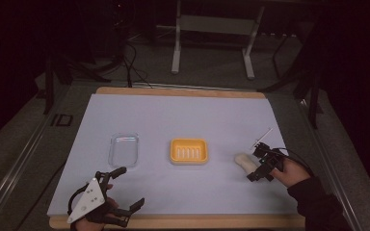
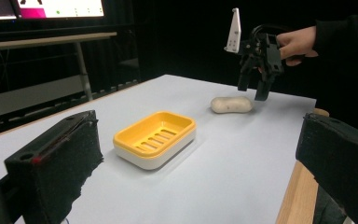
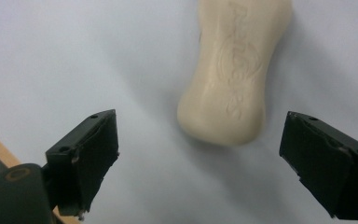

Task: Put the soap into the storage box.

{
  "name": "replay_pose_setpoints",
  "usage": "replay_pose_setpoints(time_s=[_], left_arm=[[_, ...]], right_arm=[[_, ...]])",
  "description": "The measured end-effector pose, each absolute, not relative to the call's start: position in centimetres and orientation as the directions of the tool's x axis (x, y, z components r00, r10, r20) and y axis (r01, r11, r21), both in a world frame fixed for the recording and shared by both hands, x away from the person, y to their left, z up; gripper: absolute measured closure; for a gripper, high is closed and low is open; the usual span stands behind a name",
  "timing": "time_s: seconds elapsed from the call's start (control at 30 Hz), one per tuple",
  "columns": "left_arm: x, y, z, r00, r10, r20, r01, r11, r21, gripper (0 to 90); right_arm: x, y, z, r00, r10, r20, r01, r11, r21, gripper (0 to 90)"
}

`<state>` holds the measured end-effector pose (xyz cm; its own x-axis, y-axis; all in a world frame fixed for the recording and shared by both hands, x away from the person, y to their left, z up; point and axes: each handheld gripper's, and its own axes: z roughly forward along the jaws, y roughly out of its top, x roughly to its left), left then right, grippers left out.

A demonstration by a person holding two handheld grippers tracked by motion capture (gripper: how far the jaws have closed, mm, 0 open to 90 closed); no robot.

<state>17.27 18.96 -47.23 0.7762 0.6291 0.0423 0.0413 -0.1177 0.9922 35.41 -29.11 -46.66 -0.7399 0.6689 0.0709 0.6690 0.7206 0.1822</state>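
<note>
The right gripper is hovering over a pale bar of soap that is lying flat on the white mat, toward the mat's right edge and well apart from the yellow soap dish at the middle. Its jaws are standing wide open, one to each side of the bar's near end, with nothing between them yet. In the right gripper view the soap is showing a waisted shape with raised lettering on top, narrower at the middle than at the ends. The bar is looking stiff and fairly light, but smooth (likely slippery under hard pads), so the waist is seeming the safest place to pinch, across the short width, where the flared ends would be stopping it from sliding out. A firm, even squeeze should be doing; too hard may be marking the surface. The left gripper is waiting near the front left corner, jaws spread and holding nothing, with a clear plastic tray just beyond it.
</note>
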Motion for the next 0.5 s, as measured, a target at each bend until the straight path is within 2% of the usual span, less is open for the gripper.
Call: replay_pose_setpoints(time_s=[0.3, 0.47, 0.5], left_arm=[[17.33, 18.90, -47.25, 0.780, 0.624, 0.043, 0.041, -0.119, 0.992, 0.2], [17.31, 18.88, -47.24, 0.783, 0.621, 0.044, 0.040, -0.120, 0.992, 0.2], [17.30, 18.89, -47.23, 0.783, 0.621, 0.046, 0.039, -0.122, 0.992, 0.2]], right_arm=[[35.46, -29.07, -46.26, -0.767, 0.636, 0.086, 0.624, 0.709, 0.328, 13.1], [35.44, -28.90, -46.27, -0.775, 0.629, 0.055, 0.602, 0.709, 0.367, 13.2], [35.45, -28.84, -46.43, -0.777, 0.629, 0.012, 0.582, 0.712, 0.393, 13.5]])
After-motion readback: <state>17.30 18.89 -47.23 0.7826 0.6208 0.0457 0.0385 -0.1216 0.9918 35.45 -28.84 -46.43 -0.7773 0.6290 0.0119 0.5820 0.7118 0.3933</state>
